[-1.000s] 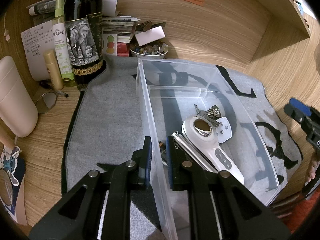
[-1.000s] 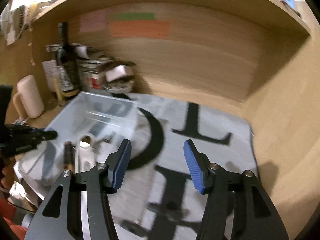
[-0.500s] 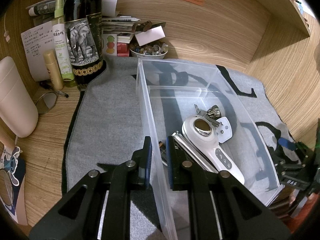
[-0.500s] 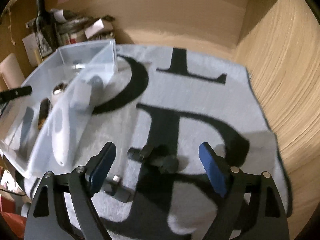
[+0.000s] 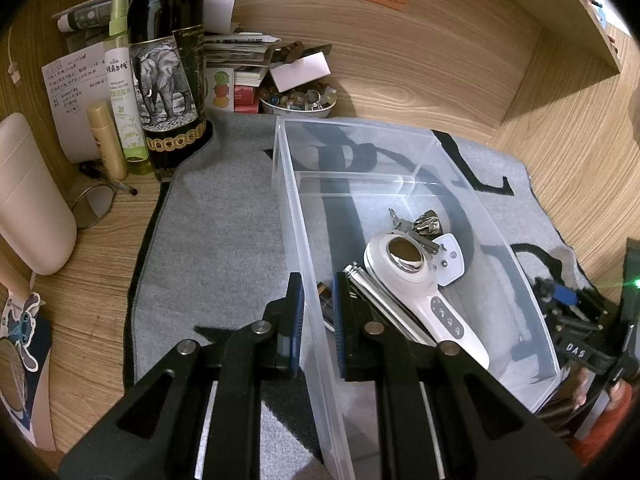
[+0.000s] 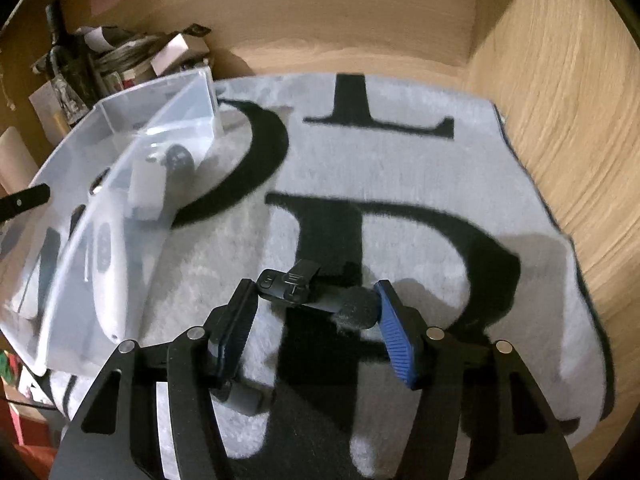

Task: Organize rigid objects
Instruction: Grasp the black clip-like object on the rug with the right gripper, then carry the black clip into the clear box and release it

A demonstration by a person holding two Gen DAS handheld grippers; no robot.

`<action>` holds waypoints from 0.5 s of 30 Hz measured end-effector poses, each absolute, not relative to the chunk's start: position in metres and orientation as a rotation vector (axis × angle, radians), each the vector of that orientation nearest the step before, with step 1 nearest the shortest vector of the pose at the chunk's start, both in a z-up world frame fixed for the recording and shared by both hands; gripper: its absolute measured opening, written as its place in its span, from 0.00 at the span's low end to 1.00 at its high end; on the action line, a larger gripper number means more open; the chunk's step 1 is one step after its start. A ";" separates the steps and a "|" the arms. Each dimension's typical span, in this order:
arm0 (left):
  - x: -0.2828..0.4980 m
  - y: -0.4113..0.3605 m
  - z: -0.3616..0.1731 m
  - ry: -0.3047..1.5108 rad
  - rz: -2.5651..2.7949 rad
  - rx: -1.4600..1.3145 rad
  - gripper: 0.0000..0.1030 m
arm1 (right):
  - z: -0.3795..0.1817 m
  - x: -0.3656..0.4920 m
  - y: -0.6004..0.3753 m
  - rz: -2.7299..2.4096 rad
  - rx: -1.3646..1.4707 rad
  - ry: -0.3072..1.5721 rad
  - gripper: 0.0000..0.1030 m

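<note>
Left gripper (image 5: 316,320): jaws narrow, straddling the near left wall of the clear plastic bin (image 5: 496,208), one finger outside and one inside; the wall sits between the pads, gripped.

Just ahead of the inner finger, inside the bin: a metal bar-shaped tool (image 5: 380,304) and a white handheld device (image 5: 416,280) with a round metal head, lying side by side and touching. Beyond them, a bunch of keys (image 5: 420,222) with a white tag (image 5: 450,258), against the device's head. The far part of the bin holds nothing visible.

Beyond the bin and left of the jaws: a dark wine bottle (image 5: 168,64) with an elephant label, upright at the edge of the grey mat (image 5: 224,224); a green spray bottle (image 5: 124,92) just beside it; a bowl of small beads (image 5: 298,102) against the back wall.

Right gripper (image 6: 316,320): jaws wide, set either side of a small black clip-on microphone (image 6: 304,290) with a furry end, lying on the mat. The left pad is touching or nearly touching its body; the right pad sits at the furry tip. Contact cannot be confirmed; the view is blurred. A small grey object (image 6: 244,398) lies under the left finger. The bin stands well left of these jaws.
</note>
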State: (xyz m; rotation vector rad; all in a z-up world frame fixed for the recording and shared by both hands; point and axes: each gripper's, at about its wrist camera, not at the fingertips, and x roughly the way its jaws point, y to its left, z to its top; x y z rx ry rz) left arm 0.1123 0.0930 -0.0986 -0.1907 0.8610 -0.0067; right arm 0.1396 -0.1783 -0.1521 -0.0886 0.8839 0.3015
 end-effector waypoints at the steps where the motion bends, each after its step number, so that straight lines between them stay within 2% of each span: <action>1: 0.112 0.093 -0.099 0.861 -0.006 -0.191 0.12 | -0.147 0.139 -0.177 0.305 -0.091 0.869 0.55; 15: 0.112 0.094 -0.099 0.860 -0.007 -0.192 0.12 | -0.076 0.143 -0.139 0.428 -0.108 0.651 0.55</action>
